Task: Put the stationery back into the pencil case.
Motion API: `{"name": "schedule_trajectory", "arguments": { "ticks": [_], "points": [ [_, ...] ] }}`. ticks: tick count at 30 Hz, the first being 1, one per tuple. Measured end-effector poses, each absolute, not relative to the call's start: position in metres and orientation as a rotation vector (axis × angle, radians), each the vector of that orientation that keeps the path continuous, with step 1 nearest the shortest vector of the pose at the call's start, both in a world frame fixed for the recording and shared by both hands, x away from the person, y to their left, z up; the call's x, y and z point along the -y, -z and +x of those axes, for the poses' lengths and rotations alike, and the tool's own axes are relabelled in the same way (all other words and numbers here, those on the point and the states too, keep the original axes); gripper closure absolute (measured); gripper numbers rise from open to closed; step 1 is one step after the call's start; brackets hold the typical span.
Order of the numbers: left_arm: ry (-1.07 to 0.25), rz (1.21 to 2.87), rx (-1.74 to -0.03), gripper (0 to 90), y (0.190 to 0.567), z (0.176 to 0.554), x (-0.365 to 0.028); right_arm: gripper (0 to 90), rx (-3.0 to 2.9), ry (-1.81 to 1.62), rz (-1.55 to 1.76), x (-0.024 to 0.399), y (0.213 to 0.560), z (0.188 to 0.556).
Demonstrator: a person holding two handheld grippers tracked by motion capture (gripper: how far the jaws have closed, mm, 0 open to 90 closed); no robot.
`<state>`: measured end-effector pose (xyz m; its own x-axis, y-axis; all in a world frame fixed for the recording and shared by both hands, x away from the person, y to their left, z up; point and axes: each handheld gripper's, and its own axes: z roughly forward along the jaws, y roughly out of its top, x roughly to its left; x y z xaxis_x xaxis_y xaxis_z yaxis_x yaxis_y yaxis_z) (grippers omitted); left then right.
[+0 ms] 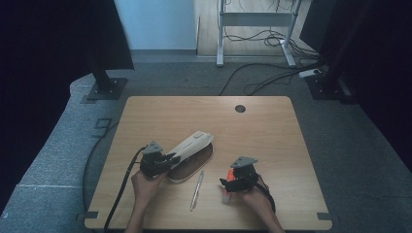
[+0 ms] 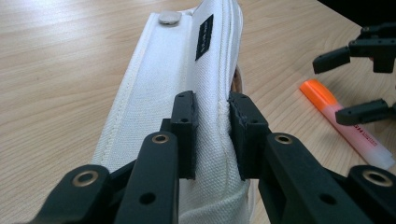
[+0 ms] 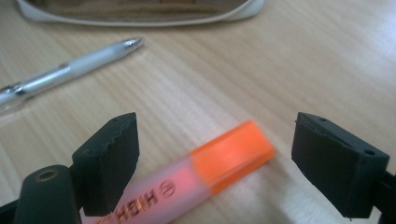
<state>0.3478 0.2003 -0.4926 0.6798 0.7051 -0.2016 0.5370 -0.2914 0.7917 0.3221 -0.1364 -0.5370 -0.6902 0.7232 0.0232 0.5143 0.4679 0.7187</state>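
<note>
The left gripper [image 2: 210, 126] is clamped on the raised flap of the white pencil case [image 2: 163, 93], near the table's [image 1: 272, 121] front-left middle. The right gripper [image 3: 215, 158] is spread wide around an orange highlighter [image 3: 205, 172] lying near the front edge. A pen [image 1: 197, 190] lies between them.

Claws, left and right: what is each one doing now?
Left claw: closed on the white pencil case flap.
Right claw: open around the orange highlighter.
</note>
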Motion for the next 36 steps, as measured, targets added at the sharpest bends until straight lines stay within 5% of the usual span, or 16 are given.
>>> {"name": "schedule_trajectory", "arguments": {
  "ticks": [13, 31, 36],
  "points": [
    [-0.231, 1.975, -0.962, 73.5, 0.493, 0.348, -0.2, 16.4, -2.452, -1.02, 1.056, 0.138, 0.549, 0.307],
    [-0.233, 1.976, -0.961, 73.5, 0.493, 0.347, -0.2, 57.5, -2.475, -1.011, 1.008, 0.153, 0.542, 0.293],
    [-0.233, 1.976, -0.961, 73.4, 0.493, 0.347, -0.2, 45.8, -2.477, -0.991, 1.012, 0.159, 0.542, 0.291]
  ]
}}
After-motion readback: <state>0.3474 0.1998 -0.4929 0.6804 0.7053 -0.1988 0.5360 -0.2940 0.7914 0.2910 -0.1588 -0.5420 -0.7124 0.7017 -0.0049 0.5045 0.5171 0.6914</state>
